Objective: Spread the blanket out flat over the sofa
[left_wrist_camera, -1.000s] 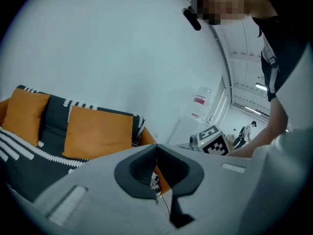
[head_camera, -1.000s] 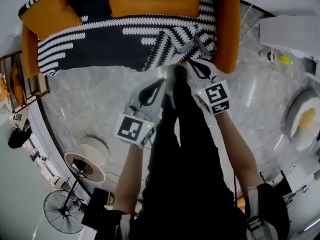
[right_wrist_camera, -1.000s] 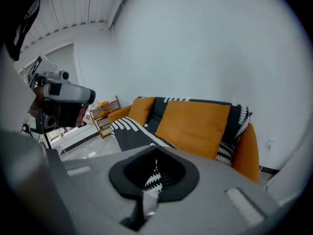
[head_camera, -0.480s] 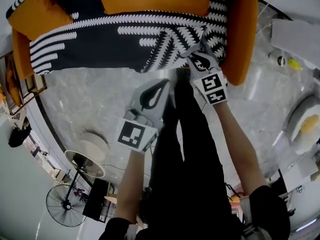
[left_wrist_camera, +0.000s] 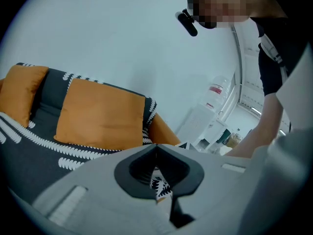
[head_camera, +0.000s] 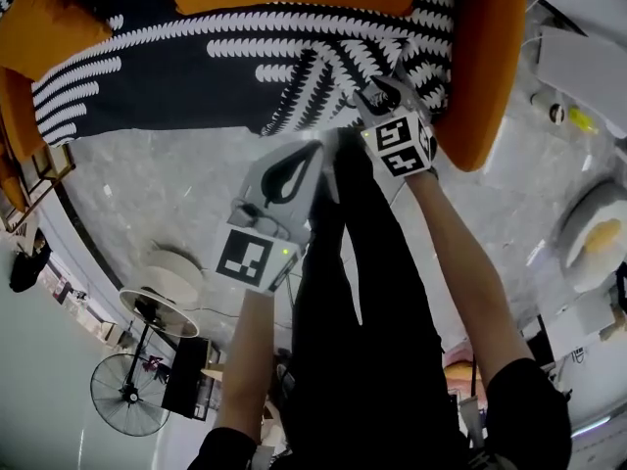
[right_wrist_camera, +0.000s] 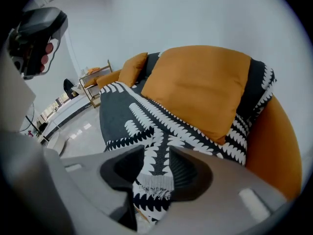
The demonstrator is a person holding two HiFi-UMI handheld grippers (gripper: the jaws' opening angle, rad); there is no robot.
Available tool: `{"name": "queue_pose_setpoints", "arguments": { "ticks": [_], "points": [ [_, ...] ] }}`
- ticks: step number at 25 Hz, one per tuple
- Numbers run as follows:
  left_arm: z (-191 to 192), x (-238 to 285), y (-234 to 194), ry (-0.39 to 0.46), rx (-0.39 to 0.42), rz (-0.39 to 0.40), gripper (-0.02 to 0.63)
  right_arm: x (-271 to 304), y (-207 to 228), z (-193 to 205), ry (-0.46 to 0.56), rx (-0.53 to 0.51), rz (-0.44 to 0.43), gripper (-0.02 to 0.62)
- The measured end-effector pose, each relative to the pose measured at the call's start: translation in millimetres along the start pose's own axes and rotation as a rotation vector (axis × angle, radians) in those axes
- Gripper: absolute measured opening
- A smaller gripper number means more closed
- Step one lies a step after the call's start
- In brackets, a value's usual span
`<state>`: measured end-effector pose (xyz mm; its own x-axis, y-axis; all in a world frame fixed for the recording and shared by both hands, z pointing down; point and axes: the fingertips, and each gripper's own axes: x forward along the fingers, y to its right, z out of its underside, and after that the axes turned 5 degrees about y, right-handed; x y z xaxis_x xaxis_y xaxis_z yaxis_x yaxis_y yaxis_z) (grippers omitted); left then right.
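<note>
Blanket (head_camera: pixel 196 76) lies across the sofa (head_camera: pixel 485 67), top of frame, long axis L-R, front hem hanging twd floor (head_camera: pixel 167 184). Your right claw (head_camera: pixel 382 94) is nearer, at the lower-right hem. It's just been opening, approx half apart, fringe (right_wrist_camera: pixel 155 182) betw the tips, not pinched. Left claw (head_camera: pixel 328 145) is closed, empty, just short of the hem. Only the right gripper view shows that fringe.

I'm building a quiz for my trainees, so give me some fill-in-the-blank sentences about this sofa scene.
The sofa is ____ in colour.
The blanket is black with a ____ pattern.
The orange cushion lies directly on the patterned ____.
Missing words: orange; white; blanket.
</note>
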<state>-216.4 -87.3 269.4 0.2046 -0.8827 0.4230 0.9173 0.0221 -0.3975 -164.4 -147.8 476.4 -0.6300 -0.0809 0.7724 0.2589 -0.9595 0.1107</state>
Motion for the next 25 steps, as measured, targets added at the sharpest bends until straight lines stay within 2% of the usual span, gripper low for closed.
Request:
{"name": "queue_pose_setpoints", "arguments": {
  "ticks": [14, 23, 25],
  "points": [
    [18, 18, -16, -0.042, 0.002, -0.003, 0.012, 58, 15, 32, -0.064, -0.094, 0.049, 0.281],
    [33, 14, -17, -0.059, -0.015, -0.014, 0.012, 84, 18, 64, -0.131, -0.126, 0.07, 0.281],
    [37, 14, -17, -0.063, -0.019, -0.015, 0.012, 85, 22, 65, -0.129, -0.124, 0.081, 0.257]
  ]
}}
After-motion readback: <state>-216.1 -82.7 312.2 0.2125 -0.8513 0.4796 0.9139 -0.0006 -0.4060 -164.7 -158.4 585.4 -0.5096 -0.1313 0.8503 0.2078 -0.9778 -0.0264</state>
